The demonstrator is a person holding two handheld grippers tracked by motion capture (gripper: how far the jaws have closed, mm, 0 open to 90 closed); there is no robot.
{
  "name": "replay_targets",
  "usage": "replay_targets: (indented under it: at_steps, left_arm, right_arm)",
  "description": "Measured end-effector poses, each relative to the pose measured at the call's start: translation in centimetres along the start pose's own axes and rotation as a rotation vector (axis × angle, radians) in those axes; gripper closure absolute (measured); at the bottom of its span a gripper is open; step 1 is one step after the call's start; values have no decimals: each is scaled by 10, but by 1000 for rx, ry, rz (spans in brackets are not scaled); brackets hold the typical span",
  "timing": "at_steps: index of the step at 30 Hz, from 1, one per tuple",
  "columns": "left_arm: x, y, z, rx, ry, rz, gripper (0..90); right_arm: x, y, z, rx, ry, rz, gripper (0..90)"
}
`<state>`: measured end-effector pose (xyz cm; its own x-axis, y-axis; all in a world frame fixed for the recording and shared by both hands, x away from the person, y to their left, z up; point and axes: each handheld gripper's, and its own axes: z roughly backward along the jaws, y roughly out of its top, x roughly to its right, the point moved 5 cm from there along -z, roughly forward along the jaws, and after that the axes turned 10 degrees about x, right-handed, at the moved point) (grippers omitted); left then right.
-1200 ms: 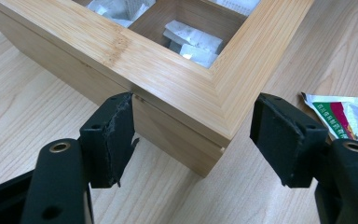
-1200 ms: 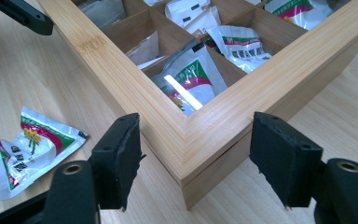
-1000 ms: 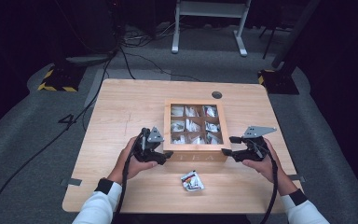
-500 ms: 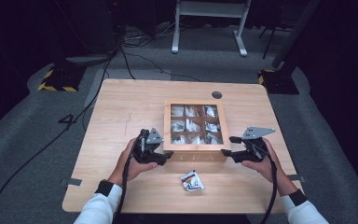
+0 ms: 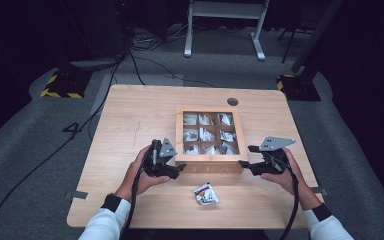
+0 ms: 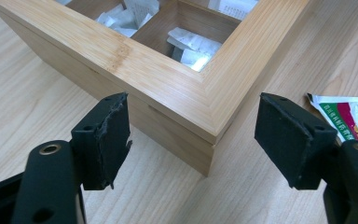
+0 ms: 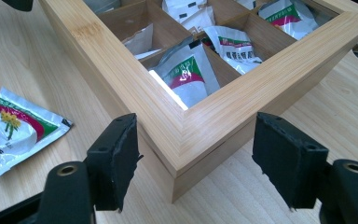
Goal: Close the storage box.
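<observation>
Wooden tea box [image 5: 208, 166] between both open hand-held grippers.

Wooden table [image 5: 130, 120], bearing a loose printed sachet [image 5: 206, 194] that lies flat, nearer the person than both claws and between the left gripper [image 5: 180, 169] and the right gripper [image 5: 244, 165], touching neither. In the left gripper view the sachet [image 6: 349, 116] lies just beyond the right-hand jaw; in the right gripper view it [image 7: 14, 130] lies left of the left-hand jaw. A round cable hole [image 5: 232, 101] pierces the tabletop well beyond the right gripper. Tape strips [image 5: 75, 195] mark the table edge outboard of the left gripper. On the grey floor beyond: a black cable [image 5: 30, 170], two hazard-striped bases [image 5: 60, 85], and a white frame [image 5: 186, 35].
</observation>
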<state>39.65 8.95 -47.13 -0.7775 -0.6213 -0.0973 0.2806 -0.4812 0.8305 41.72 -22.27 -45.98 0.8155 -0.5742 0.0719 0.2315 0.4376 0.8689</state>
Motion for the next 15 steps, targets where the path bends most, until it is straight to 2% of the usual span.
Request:
replay_targets:
  at_steps: [6,7,13,15]
  left_arm:
    - [1,-1,5,5,5,-32,211]
    - [2,-1,6,3,12,-38,201]
    - [0,-10,15,-8,41,-55,191]
    - [-3,-17,20,-17,72,-67,198]
  right_arm:
    - [-3,0,2,-2,-4,37,303]
    - [-4,0,3,-3,-9,52,299]
    - [-6,-1,7,-11,-20,69,295]
    - [-6,-3,9,-13,-34,88,288]
